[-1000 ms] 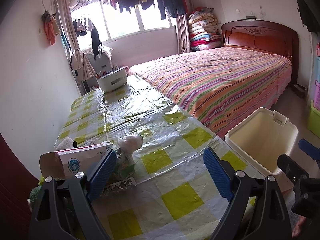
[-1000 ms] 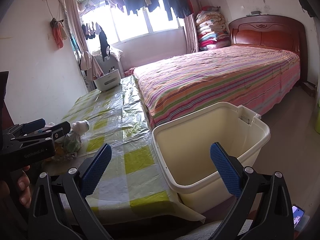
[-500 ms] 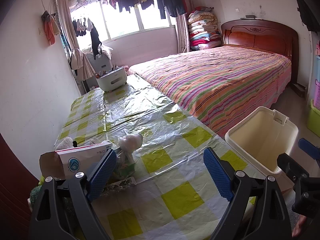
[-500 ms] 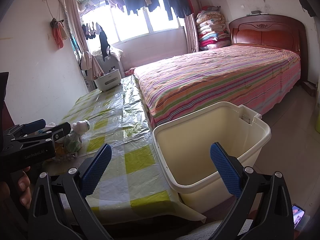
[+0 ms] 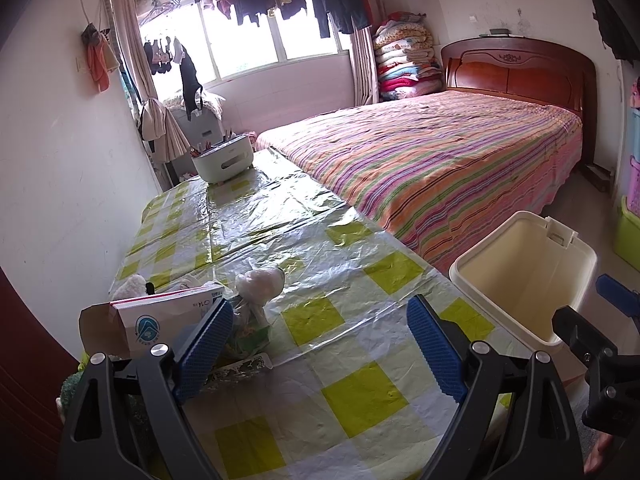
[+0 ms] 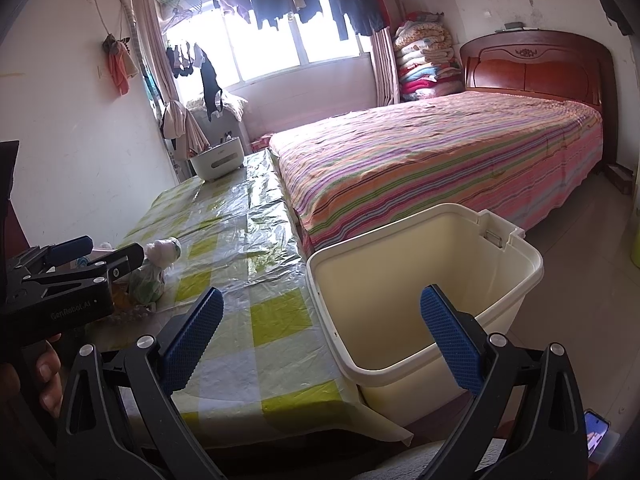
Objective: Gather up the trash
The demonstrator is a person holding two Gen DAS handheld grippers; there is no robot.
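Nothing collected yet: cream plastic bin (image 6: 424,280) beside the checked plastic-covered table (image 5: 320,248) looks empty. Crumpled white bag (image 5: 260,280), paper carton (image 5: 160,316) left near bin. Left gripper (image 5: 320,340), right gripper (image 6: 320,332) spread wide, holding nothing.

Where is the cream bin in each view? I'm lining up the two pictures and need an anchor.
Left wrist view: the cream bin sits at the right edge, beside the table's near right corner, right of the tongs.
Right wrist view: the bin fills the lower centre, between the tongs' blue pads, against the table's right edge.
Shared landmark: the knotted white bag on the checked tablecloth.
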